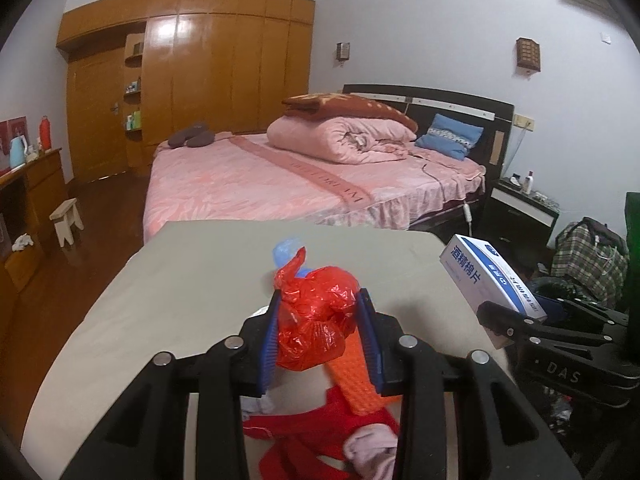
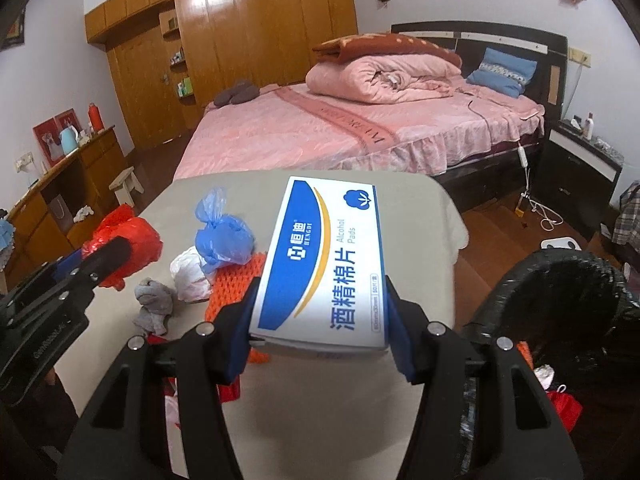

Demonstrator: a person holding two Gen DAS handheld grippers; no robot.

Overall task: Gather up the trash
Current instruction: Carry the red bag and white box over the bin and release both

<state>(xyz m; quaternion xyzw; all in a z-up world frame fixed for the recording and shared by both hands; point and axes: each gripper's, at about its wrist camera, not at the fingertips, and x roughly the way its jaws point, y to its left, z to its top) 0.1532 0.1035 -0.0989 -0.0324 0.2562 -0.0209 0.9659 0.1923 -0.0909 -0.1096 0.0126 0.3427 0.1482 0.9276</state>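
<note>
Left wrist view: I am gripping a crumpled red plastic bag (image 1: 316, 312) in my left gripper (image 1: 322, 336), its blue pads pressing both sides, above the grey table (image 1: 180, 280). Right wrist view: I am clamping a blue-and-white alcohol pads box (image 2: 324, 264) in my right gripper (image 2: 320, 320), holding it over the table's edge. A knotted blue bag (image 2: 222, 240), white wad (image 2: 190, 274), grey rag (image 2: 154, 308) and orange mesh (image 2: 232, 284) are lying on the table. A black-lined bin (image 2: 560, 320) is standing just right.

a red plastic bag (image 1: 316, 320), a blue-and-white box (image 2: 320, 264), a blue bag (image 2: 222, 240), an orange textured mat (image 2: 234, 280), a pink bedspread (image 2: 320, 136).
</note>
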